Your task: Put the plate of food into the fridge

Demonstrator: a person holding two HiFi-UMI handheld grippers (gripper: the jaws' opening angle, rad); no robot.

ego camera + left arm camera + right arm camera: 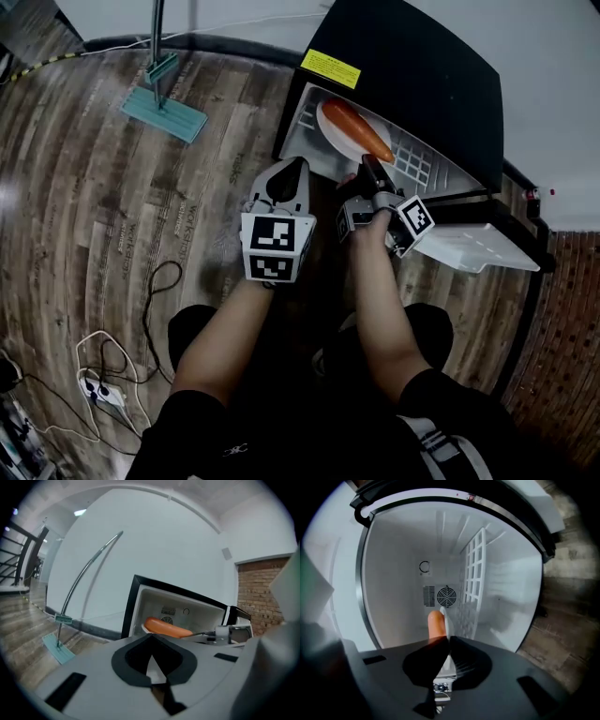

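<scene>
Counting two hand-held tools: one left gripper [296,167] and one right gripper [367,164]. Counting one fridge [412,66], black, sitting on the wood floor [94,216] with its one door [478,246] swung open to the right. Also counting one white plate [328,127], one long orange piece of food [358,131] on it, one wire shelf [412,164] inside the fridge, one yellow label [330,67] near the front left corner of the fridge's top, one mop [164,111] lying on the floor well to the left, and one power strip [98,394] with cables on the floor at the person's left.

Pinching the plate's near rim with the right gripper: jaws drawn almost together on the thin edge, with nothing else in them. Holding the plate straight out ahead of those jaw tips, at the fridge's mouth, reaching in toward the back wall. Carrying the food lengthwise along the plate, with its near end just beyond the tips. Showing the shelf close beside the plate, yet not showing whether touching or apart.

Hovering the left gripper just beside the right one, short of the fridge's front left corner, jaws closed tip to tip on nothing. Lying ahead of it and to its right, the plate, apart from its jaws.
</scene>
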